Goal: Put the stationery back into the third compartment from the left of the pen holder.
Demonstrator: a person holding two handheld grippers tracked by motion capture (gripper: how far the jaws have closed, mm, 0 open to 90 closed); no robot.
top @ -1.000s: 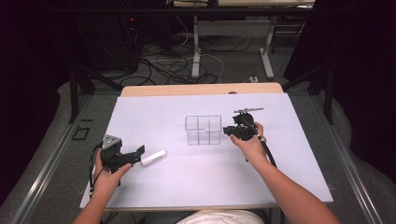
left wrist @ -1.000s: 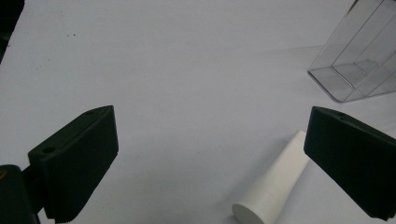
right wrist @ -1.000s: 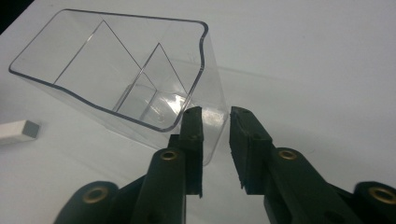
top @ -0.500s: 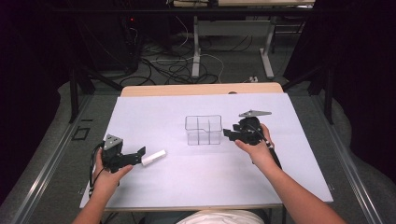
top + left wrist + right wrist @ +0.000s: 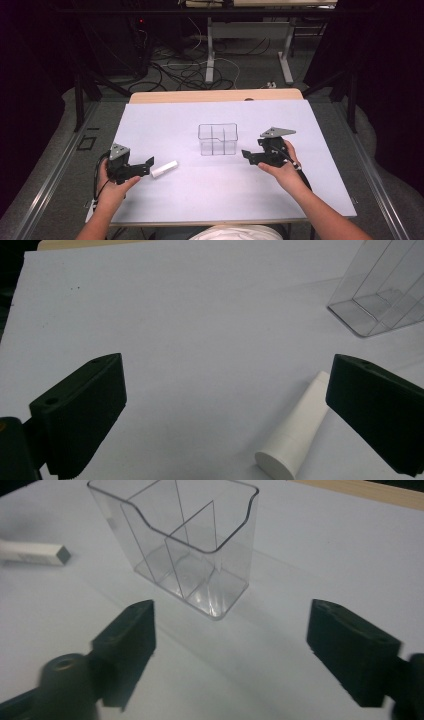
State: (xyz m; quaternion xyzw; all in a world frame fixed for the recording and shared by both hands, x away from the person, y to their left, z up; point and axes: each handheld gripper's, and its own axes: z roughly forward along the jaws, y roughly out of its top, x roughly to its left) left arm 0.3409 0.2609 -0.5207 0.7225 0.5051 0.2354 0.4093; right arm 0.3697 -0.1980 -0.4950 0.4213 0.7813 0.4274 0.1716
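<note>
While you are holding the left gripper (image 5: 146,165) low over the desk (image 5: 215,200) with its fingers (image 5: 80,410) spread wide, the white tube (image 5: 164,169) is lying flat on the white sheet just beside the tip of the inner finger, not between the two. In the left gripper view the tube (image 5: 299,432) is sitting close against the right-hand finger, cap end toward the camera, with most of the gap empty. If you are closing from here, that finger is likely pushing the tube aside or rolling it away, because a round body on a smooth sheet is giving little resistance; shifting sideways first looks safer.

Your right gripper (image 5: 248,156) is also standing with its fingers (image 5: 125,635) well apart, clamped on nothing, hovering just beside the clear divided box (image 5: 217,139). Bumping that light box could slide or tip it.

From the high view you are getting the whole layout: tube at the left, box in the middle, grippers either side. The right gripper view is giving you what that one cannot, namely the box's (image 5: 190,545) inner partitions and scooped front wall. The left gripper view is showing how off-centre the tube is lying.
</note>
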